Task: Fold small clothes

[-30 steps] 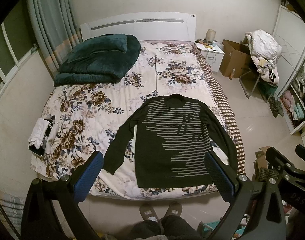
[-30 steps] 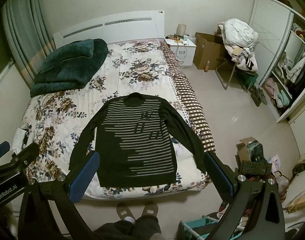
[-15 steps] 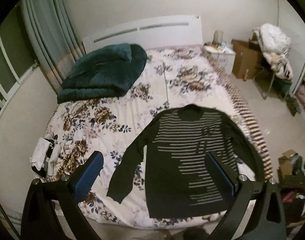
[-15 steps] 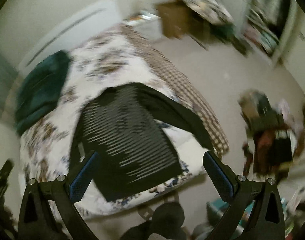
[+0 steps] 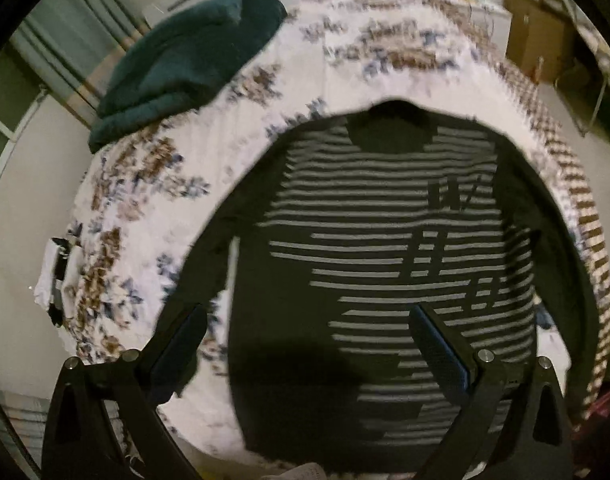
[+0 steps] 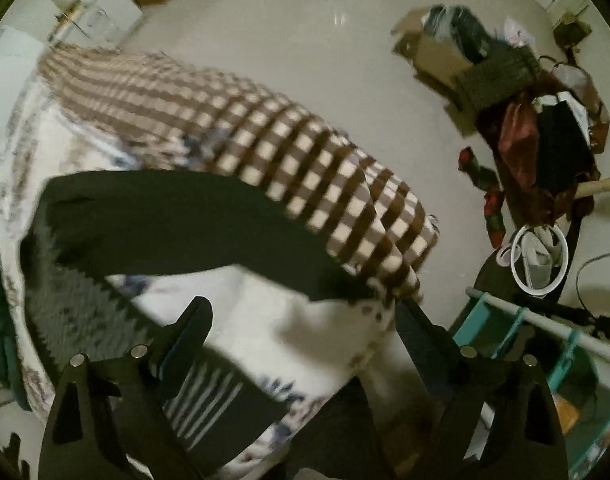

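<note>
**Both grippers low over a striped sweater spread on the bed**

My left gripper (image 5: 309, 344) hangs over the foot end of the bed (image 5: 233, 152), its two blue-padded fingers (image 5: 177, 344) spread wide with nothing pressed between them. Below it, a dark sweater with pale horizontal stripes (image 5: 385, 248) lies flat, face up, on the floral bedspread, collar toward the headboard and hem at the foot edge. One sleeve runs down toward the near left corner of the bed, passing under my left finger; the other follows the bed's right edge, beside a brown-and-white checked sheet (image 5: 585, 240) that hangs over that side. A folded dark green blanket (image 5: 185, 60) sits at the far left corner by the headboard, well apart from the sweater, and a small white-and-black bundle (image 5: 57, 276) lies at the left edge.

My right gripper (image 6: 303, 340) points down at the near right corner of the bed. Its jaws have just been closing slightly yet stand wide apart, with only bedspread showing between the pads. The sweater's right sleeve (image 6: 193, 228) stretches across the view just beyond the fingertips, its cuff end lying at the checked sheet (image 6: 313, 152). The striped hem shows beneath my left finger. Beyond the bed edge, the pale floor (image 6: 305, 32) holds a cardboard box (image 6: 433, 52) and a heap of bags; everything in this view is motion-blurred.
</note>
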Motion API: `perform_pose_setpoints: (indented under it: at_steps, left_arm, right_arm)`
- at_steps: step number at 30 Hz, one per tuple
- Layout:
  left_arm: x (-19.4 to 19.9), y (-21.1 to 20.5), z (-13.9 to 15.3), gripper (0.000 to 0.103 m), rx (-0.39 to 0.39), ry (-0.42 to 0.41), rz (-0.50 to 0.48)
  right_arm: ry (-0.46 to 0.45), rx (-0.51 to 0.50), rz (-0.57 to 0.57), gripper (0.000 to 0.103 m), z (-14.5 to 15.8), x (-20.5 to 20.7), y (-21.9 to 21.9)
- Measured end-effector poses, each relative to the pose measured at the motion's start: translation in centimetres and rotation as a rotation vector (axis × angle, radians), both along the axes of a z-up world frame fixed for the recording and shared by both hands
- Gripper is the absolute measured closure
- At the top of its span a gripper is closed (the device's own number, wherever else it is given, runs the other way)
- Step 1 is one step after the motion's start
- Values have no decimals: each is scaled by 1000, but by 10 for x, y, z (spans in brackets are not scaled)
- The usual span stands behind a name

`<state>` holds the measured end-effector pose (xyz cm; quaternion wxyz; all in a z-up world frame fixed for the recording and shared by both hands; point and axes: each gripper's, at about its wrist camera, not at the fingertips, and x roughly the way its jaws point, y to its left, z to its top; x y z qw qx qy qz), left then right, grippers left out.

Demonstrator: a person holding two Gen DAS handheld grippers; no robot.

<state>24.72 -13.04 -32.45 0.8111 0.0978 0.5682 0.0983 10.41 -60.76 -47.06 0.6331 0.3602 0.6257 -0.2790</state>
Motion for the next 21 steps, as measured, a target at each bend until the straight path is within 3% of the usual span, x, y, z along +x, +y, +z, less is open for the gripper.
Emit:
perform_pose_setpoints:
  at_steps: [6, 7, 8, 9, 10, 11, 15, 17, 18, 21]
  left_arm:
    - [20, -32, -72, 0, -4, 85, -2]
    - [23, -38, -80, 0, -3, 94, -10]
    - [25, -45, -90, 0, -4, 107, -25]
    - [26, -49, -96, 0, -7, 115, -40]
    - [27, -53, -101, 0, -8, 119, -52]
    - [28, -58, -106, 0, -8, 123, -66]
    - [28, -64, -117, 0, -7, 118, -110]
    - [29, -64, -122, 0, -9, 129, -116]
    - [29, -63, -124, 0, -14, 134, -114]
    - [29, -58, -126, 0, -21, 136, -107]
  right_arm:
    - [87, 2, 302, 10, -76, 32, 25]
    - [100, 4, 356, 20, -89, 38, 30]
    - [121, -1, 387, 44, -97, 41, 33]
    - [139, -19, 405, 59, -102, 42, 33]
    - [138, -67, 388, 81, -100, 41, 28]
    - [119, -95, 332, 85, -94, 38, 17]
    - [68, -166, 116, 86, -71, 27, -31]
    - [58, -151, 31, 72, -66, 23, -51]
    - [60, -134, -5, 70, -67, 21, -59]
    - [32, -52, -121, 48, -59, -2, -76]
